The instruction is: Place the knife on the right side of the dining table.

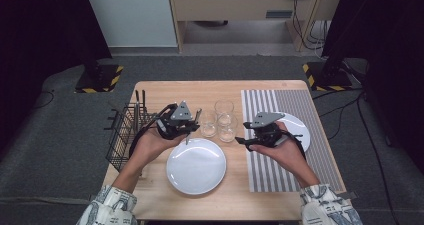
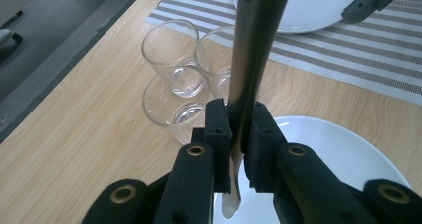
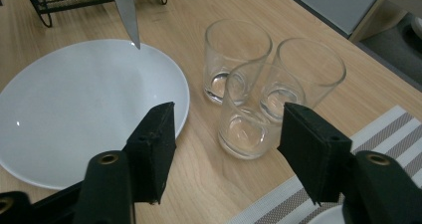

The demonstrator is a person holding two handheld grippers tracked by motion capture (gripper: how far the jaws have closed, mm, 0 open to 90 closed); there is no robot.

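At the near edge of the high view, two patterned sleeves (image 1: 107, 205) come in over a light wooden table (image 1: 165, 92), and just beyond them lies a white plate (image 1: 196, 166) on the bare wood. A grey-striped placemat (image 1: 280, 105) covers the right part of the table and carries a second white plate (image 1: 300, 130). A black wire rack (image 1: 122, 132) stands at the left edge. Three clear glasses (image 1: 220, 120) cluster together between the two plates, toward the middle of the table. Around the table is grey carpet, with black stands on yellow-and-black striped bases at far left and far right, and pale wooden furniture along the far wall.

The left gripper (image 1: 187, 127) hovers over the far left rim of the near plate, its jaws clenched on a knife (image 2: 251, 69). In the left gripper view the knife's long axis runs straight out through the jaws, one end toward the glasses and the far plate, the other end poking out below the jaws. In the right gripper view its pointed tip (image 3: 134, 40) hangs just above the near plate, pointing down, so the knife stands steeply tilted.

The right gripper (image 3: 226, 139) is held above the placemat's left edge, its jaws spread wide and empty, aimed left at the glasses.
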